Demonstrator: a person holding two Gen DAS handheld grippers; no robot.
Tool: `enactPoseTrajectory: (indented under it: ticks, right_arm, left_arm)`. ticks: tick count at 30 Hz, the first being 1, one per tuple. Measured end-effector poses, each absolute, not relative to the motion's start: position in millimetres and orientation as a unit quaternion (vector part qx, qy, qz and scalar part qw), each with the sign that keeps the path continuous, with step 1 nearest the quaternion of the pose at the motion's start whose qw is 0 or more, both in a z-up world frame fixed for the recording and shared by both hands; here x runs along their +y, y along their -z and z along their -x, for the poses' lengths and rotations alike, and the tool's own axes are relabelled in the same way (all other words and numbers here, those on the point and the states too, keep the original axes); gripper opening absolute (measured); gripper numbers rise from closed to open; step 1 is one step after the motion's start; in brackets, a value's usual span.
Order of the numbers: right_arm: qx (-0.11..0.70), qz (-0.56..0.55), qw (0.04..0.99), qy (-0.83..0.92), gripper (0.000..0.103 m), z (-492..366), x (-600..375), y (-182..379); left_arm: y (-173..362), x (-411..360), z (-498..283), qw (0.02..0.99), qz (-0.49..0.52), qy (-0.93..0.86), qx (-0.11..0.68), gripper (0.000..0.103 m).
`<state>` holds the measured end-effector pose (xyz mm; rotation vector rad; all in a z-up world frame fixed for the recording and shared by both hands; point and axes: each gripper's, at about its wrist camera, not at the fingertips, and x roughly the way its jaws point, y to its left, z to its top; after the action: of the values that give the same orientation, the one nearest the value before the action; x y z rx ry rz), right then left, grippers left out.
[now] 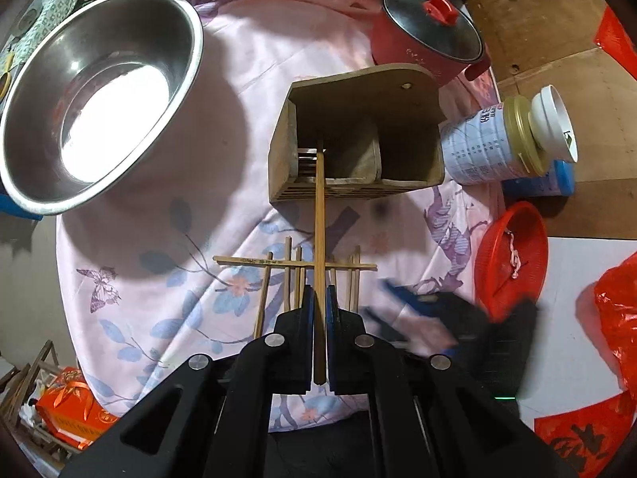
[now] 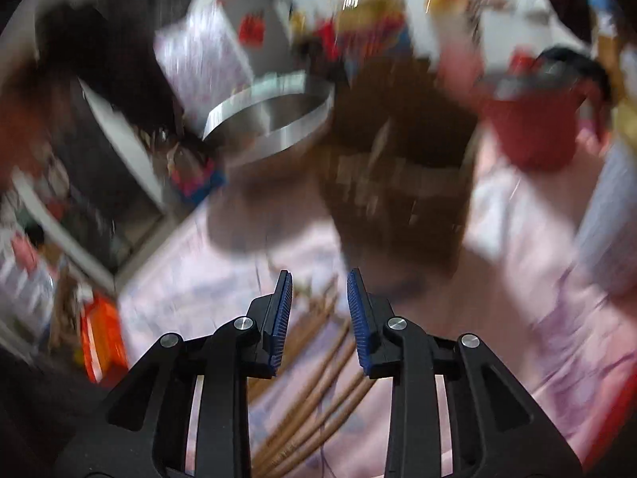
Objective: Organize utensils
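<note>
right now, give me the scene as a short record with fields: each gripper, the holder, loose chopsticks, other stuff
left gripper: shut on a chopstick, its tip at the holder's left compartment
right gripper: open, nothing between the pads, above the loose chopsticks; view blurred
holder: wooden, two compartments, on the pink cloth
loose chopsticks: pile on the cloth in front of the holder, one lying crosswise
bowl: steel, left of the holder
pot: red, lidded, behind the holder
can: lying on its side, right of the holder
</note>
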<state>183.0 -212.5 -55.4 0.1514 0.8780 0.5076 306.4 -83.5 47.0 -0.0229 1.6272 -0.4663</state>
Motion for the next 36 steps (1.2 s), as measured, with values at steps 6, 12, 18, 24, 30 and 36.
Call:
enactPoseTrajectory:
  ticks: [6,12,18,24,30,36]
  right_arm:
    - [0.446,-0.030,0.853,-0.268,0.032,-214,-163,94]
    - [0.450,0.009,0.851,-0.272,0.027,-240,-131,107]
    - [0.457,0.020,0.849,-0.265,0.001,-235,-135,109]
    - [0.403,-0.042,0.880,-0.247,0.001,-201,-181,66]
    - [0.339,-0.135,0.903,-0.226,0.001,-185,-224,22]
    - [0.423,-0.074,0.863,-0.265,0.017,-227,-175,56]
  left_arm:
    - [-51,-95,-323,0.663,-0.002,0.201,0.721,0.006]
    - [-52,-96,-340,0.669,0.035,0.209,0.712,0.023]
    - [-63,-83,-341,0.702,0.035,0.209,0.680,0.034]
    - [-81,-65,-337,0.756,0.012,0.193,0.625,0.045]
    - [-67,-38,-331,0.775,0.024,0.168,0.609,0.050]
    - [-44,-12,-317,0.764,0.045,0.154,0.625,0.050]
